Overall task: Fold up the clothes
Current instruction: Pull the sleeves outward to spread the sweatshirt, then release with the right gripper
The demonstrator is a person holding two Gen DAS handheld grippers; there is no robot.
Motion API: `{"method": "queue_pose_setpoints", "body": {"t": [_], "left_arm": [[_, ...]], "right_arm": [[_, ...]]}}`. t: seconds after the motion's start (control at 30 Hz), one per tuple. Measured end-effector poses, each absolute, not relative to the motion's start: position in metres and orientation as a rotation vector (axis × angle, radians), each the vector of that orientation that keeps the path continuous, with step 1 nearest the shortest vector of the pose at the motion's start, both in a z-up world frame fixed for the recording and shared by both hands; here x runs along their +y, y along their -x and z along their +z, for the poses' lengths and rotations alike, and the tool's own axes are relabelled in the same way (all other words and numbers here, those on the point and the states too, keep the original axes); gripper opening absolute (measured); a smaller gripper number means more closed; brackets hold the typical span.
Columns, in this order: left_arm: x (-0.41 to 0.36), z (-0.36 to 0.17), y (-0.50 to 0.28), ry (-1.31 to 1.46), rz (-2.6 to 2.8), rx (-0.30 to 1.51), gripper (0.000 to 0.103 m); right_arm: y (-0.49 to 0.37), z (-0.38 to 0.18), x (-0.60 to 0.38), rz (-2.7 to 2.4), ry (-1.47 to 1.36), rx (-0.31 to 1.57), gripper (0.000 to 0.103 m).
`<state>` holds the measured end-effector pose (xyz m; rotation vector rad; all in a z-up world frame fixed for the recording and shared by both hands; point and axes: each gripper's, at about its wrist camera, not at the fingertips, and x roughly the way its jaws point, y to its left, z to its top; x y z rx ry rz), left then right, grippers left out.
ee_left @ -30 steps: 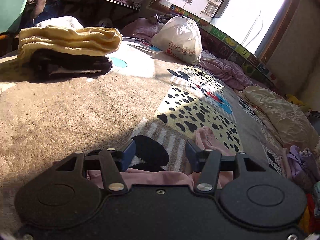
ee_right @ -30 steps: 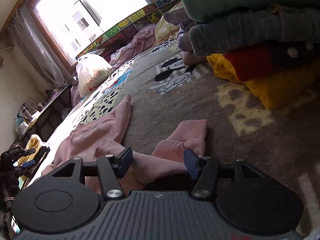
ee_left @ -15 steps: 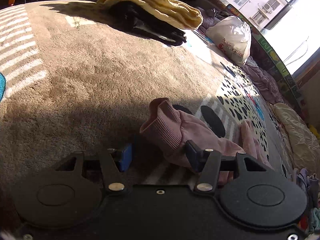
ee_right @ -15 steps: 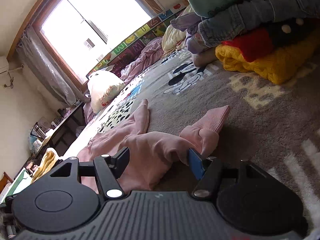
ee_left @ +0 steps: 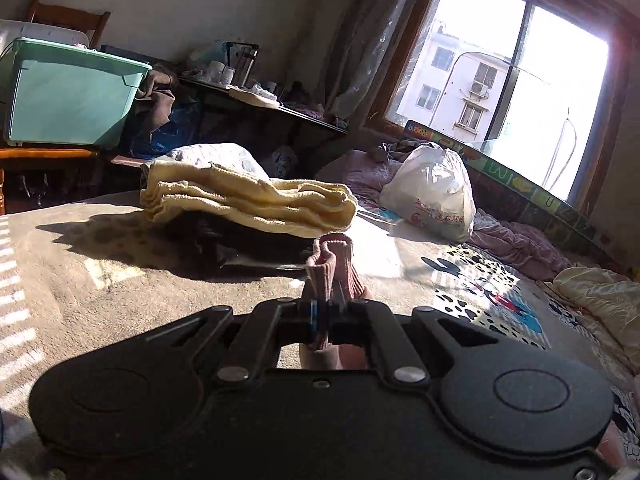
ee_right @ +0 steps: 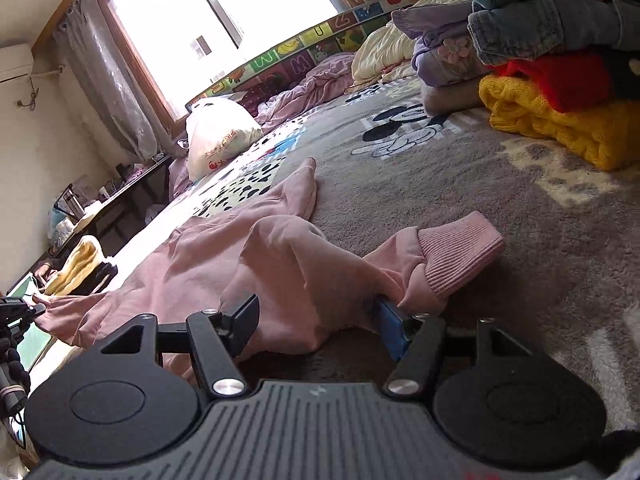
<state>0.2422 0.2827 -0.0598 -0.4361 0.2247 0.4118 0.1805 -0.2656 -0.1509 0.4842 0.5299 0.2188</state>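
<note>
- On the carpet (ee_right: 460,184) lies the pink top (ee_right: 224,256), spread out.
- Your left gripper (ee_left: 325,322) is closed tight on one cuff (ee_left: 332,268).
- Your right gripper (ee_right: 320,320) stands wide open around the other sleeve (ee_right: 440,260).

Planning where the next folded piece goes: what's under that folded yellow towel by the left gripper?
Under the folded yellow towel lies a dark, apparently black item, resting on the carpet. Only its shadowed front edge shows; how much the towel hides cannot be seen.
</note>
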Motion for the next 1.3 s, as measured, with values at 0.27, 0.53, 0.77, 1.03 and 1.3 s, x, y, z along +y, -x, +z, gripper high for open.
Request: {"method": "queue_pose_setpoints", "body": {"t": [0.27, 0.53, 0.77, 1.03, 1.3], "left_arm": [[0.319, -0.090, -0.267, 0.552, 0.563, 0.372, 0.053], [0.333, -0.116, -0.217, 0.946, 0.406, 0.497, 0.053], [0.311, -0.120, -0.249, 0.842, 0.318, 0.483, 0.001], [0.334, -0.116, -0.254, 0.790, 0.500, 0.477, 0.043], [0.294, -0.098, -0.207, 0.838, 0.339, 0.529, 0.049]], "right_arm": [[-0.180, -0.152, -0.261, 0.218, -0.452, 0.529, 0.067], [-0.169, -0.148, -0.260, 0.202, -0.448, 0.507, 0.066], [-0.145, -0.135, -0.257, 0.254, -0.492, 0.445, 0.067], [-0.150, -0.158, -0.240, 0.383, -0.662, 0.607, 0.067], [-0.159, -0.172, -0.248, 0.384, -0.822, 0.618, 0.068]]}}
